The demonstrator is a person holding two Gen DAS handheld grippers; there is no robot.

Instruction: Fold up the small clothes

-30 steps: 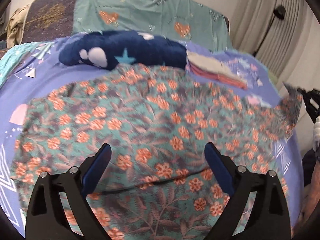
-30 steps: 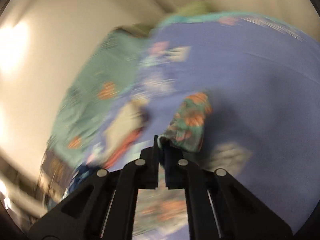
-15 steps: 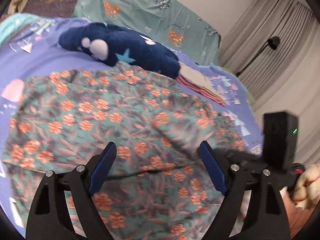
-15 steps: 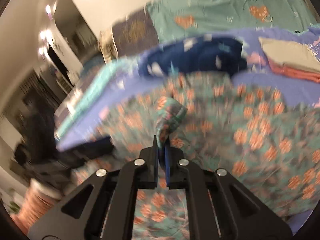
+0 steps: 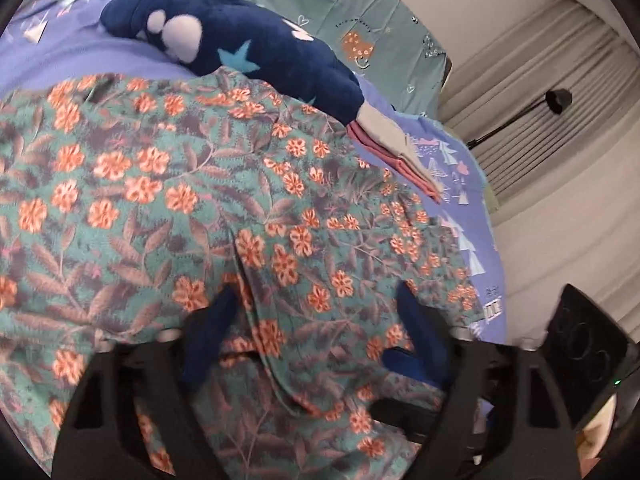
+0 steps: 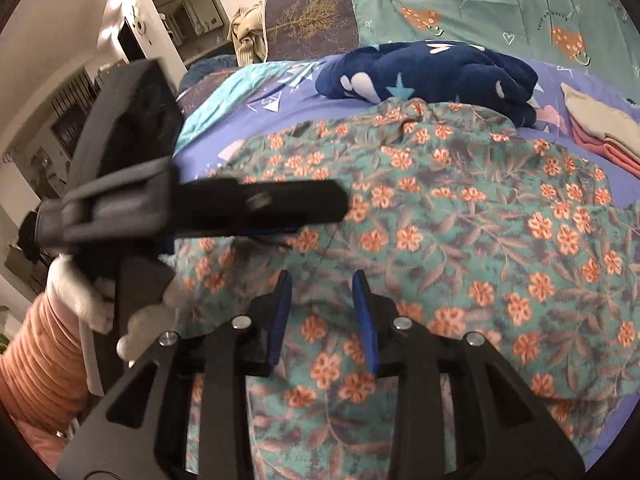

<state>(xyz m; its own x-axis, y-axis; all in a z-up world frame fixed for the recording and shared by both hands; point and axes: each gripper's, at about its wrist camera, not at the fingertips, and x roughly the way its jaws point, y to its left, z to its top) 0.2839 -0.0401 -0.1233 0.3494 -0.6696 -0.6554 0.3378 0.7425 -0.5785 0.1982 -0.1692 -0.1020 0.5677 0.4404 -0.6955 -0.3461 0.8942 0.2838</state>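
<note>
A teal garment with orange flowers (image 5: 208, 200) lies spread on the purple bed sheet (image 5: 100, 60); its right part is folded over onto the middle, leaving a fold edge (image 5: 256, 320). My left gripper (image 5: 316, 312) is open, low over the garment's near part, its fingers partly under the folded flap. My right gripper (image 6: 322, 292) is open and empty just above the garment (image 6: 480, 240). The left gripper's body (image 6: 192, 208) shows in the right wrist view, held by a white-gloved hand.
A navy plush blanket with stars (image 5: 248, 48) lies behind the garment. A folded stack of beige and pink clothes (image 5: 396, 152) sits at the right. Teal pillows (image 6: 500, 8) line the headboard. Curtains and a floor lamp (image 5: 556, 100) stand beyond the bed's right edge.
My right gripper carried the garment's corner over to the left, laid it on the garment and opened. My left gripper moved in lower over the cloth.
</note>
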